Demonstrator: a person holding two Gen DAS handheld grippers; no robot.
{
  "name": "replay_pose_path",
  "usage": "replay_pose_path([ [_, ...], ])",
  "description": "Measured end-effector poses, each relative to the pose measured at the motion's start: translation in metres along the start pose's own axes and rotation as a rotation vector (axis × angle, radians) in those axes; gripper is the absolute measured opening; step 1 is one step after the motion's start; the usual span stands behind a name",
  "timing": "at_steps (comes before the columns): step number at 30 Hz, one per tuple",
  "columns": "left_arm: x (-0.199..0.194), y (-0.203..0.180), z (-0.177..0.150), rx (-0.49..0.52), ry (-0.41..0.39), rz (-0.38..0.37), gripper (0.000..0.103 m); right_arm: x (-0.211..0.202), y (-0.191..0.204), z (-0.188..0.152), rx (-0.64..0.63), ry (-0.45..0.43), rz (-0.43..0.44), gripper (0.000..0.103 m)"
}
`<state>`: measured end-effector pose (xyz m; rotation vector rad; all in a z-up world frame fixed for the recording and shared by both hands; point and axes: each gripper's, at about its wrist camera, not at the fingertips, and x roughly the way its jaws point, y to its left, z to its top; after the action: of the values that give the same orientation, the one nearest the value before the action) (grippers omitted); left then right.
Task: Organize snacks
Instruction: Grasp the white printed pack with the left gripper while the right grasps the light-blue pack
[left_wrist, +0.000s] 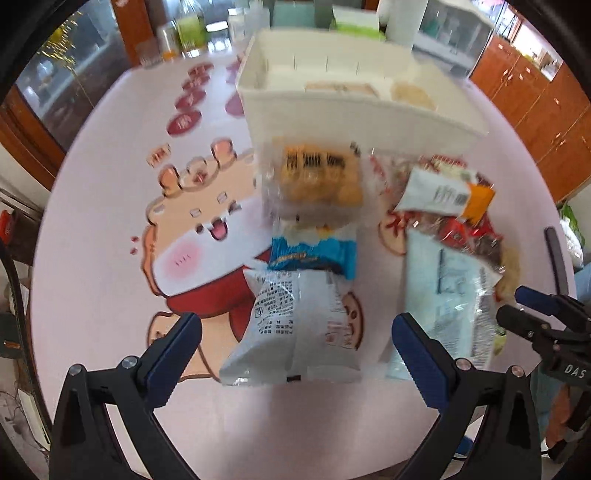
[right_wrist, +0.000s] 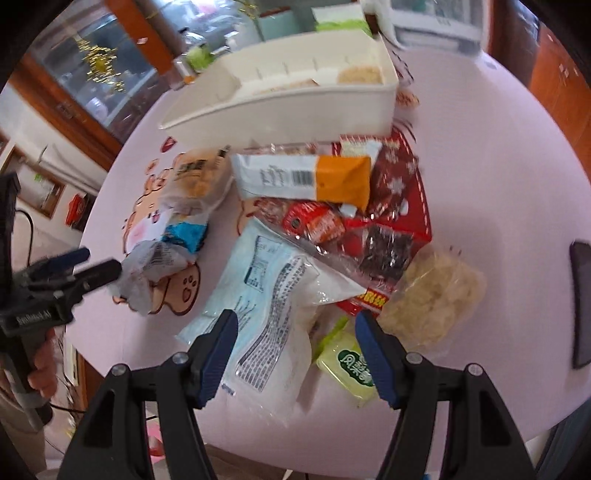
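A white divided organizer box (left_wrist: 354, 110) stands at the far side of the pink table; it also shows in the right wrist view (right_wrist: 295, 107). Snack packets lie in a pile before it. My left gripper (left_wrist: 295, 332) is open, its fingers either side of a grey-white packet (left_wrist: 299, 328), with a blue packet (left_wrist: 317, 251) and a clear bag of yellow puffs (left_wrist: 317, 177) beyond. My right gripper (right_wrist: 295, 328) is open over a pale blue-white packet (right_wrist: 266, 306). An orange-white packet (right_wrist: 306, 177), red packets (right_wrist: 314, 221) and a green packet (right_wrist: 347, 365) lie around.
Bottles and jars (left_wrist: 188, 33) stand behind the box. A dark phone (right_wrist: 581, 302) lies at the table's right edge. A bag of pale crackers (right_wrist: 436, 295) lies right of the pile. Wooden cabinets (left_wrist: 535, 96) stand at the right.
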<state>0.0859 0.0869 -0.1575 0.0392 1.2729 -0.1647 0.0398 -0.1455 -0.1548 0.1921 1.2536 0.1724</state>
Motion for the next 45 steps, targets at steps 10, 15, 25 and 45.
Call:
replay_pose_path([
  [10,0.072,0.016,0.000,-0.014,0.182,-0.021,0.102,0.048,0.012,0.006,0.062,0.083,-0.038,0.067],
  [15,0.082,0.016,0.003,0.025,0.178,0.002,0.102,0.063,0.018,0.012,0.073,0.088,-0.061,0.076],
  [25,0.068,0.007,0.006,0.058,0.109,0.039,0.064,0.075,0.037,0.019,-0.004,0.052,-0.094,0.076],
  [45,-0.019,-0.032,-0.024,-0.042,-0.028,0.047,0.051,0.006,0.063,0.005,-0.227,-0.072,-0.034,0.029],
])
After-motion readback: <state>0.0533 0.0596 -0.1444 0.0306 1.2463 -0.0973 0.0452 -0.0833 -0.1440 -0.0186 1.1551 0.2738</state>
